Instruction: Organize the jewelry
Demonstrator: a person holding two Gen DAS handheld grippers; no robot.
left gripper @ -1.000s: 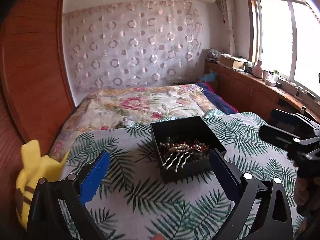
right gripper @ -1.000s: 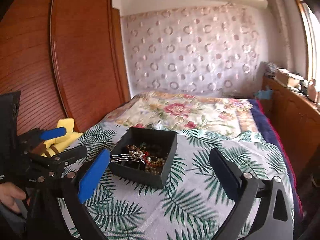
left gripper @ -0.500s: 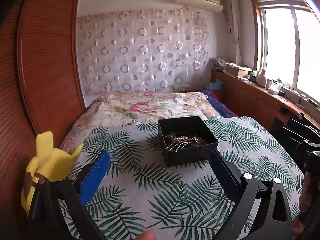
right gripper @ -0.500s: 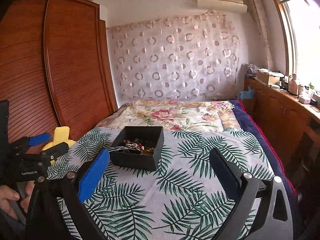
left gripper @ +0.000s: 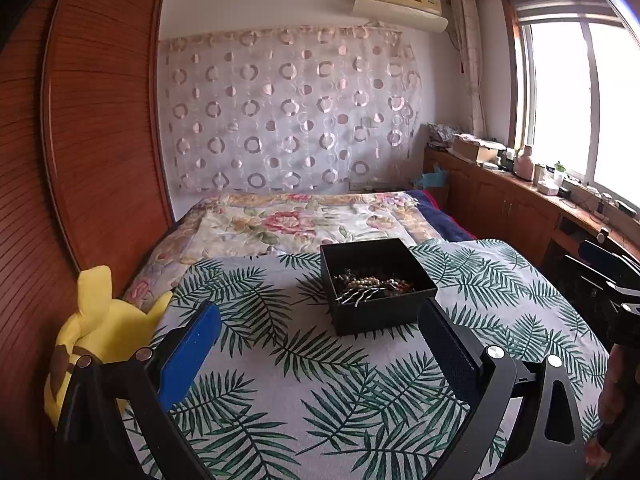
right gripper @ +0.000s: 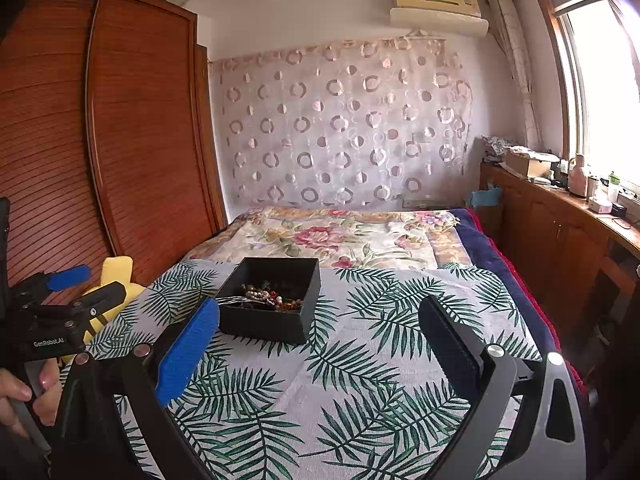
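Note:
A black open box (left gripper: 376,308) stands on the palm-leaf cloth, also seen as the box (right gripper: 268,322) in the right wrist view. Inside lies a tangle of beaded jewelry (left gripper: 374,285) with a silver hair comb (left gripper: 356,297); the same jewelry (right gripper: 272,299) shows from the right. My left gripper (left gripper: 320,344) hangs open, well short of the box and above the cloth, holding nothing. My right gripper (right gripper: 320,340) is open too, empty, with the box ahead to its left. The left gripper (right gripper: 68,292) appears at the right view's left edge, held by a hand (right gripper: 24,396).
The leaf-print cloth (left gripper: 304,368) covers the near surface, with a floral bedspread (left gripper: 296,220) behind it. A yellow plush toy (left gripper: 96,328) leans at the left edge by the wooden wardrobe (left gripper: 80,140). A wooden counter (left gripper: 520,196) with bottles runs under the window at right.
Both grippers have pulled back and risen away from the box, which now looks smaller and farther. Both stay open and empty; the jewelry lies as before.

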